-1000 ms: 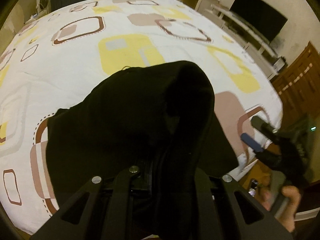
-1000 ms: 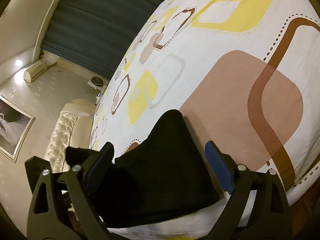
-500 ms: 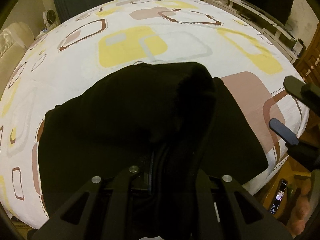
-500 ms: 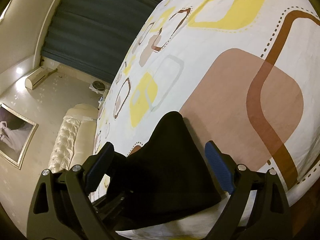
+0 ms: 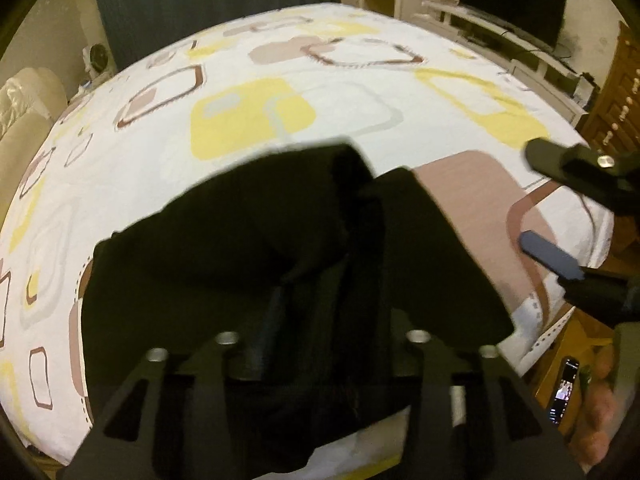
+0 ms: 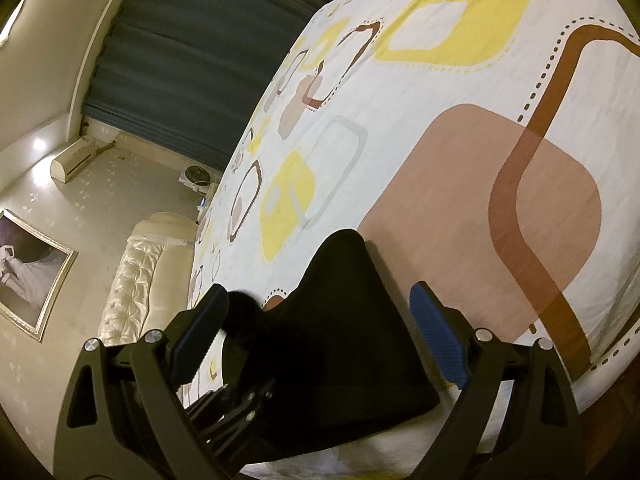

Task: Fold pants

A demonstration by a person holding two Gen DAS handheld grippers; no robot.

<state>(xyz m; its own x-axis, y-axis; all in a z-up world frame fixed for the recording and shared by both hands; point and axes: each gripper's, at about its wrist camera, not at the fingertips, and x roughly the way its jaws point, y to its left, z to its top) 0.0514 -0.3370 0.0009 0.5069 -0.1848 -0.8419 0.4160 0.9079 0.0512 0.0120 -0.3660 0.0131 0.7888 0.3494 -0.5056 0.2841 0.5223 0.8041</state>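
Note:
The black pants (image 5: pixel 224 264) lie on the patterned bed sheet (image 5: pixel 256 120) near its front edge. My left gripper (image 5: pixel 320 320) is shut on a bunched fold of the pants, which drapes over its fingers and hides the tips. In the right wrist view the pants (image 6: pixel 340 340) show as a dark heap with a peak. My right gripper (image 6: pixel 320 336) is open and empty, its fingers spread either side of the heap above it. It also shows at the right of the left wrist view (image 5: pixel 560 216).
The bed's front edge (image 5: pixel 532 340) drops to a wooden floor with a phone (image 5: pixel 562 388) on it. A TV stand (image 5: pixel 520 32), dark curtains (image 6: pixel 180 60) and a cream headboard (image 6: pixel 136 280) surround the bed.
My left gripper has carried the held fold forward and slightly lower over the pants. My right gripper has stayed open near the pants' right edge, shifting little.

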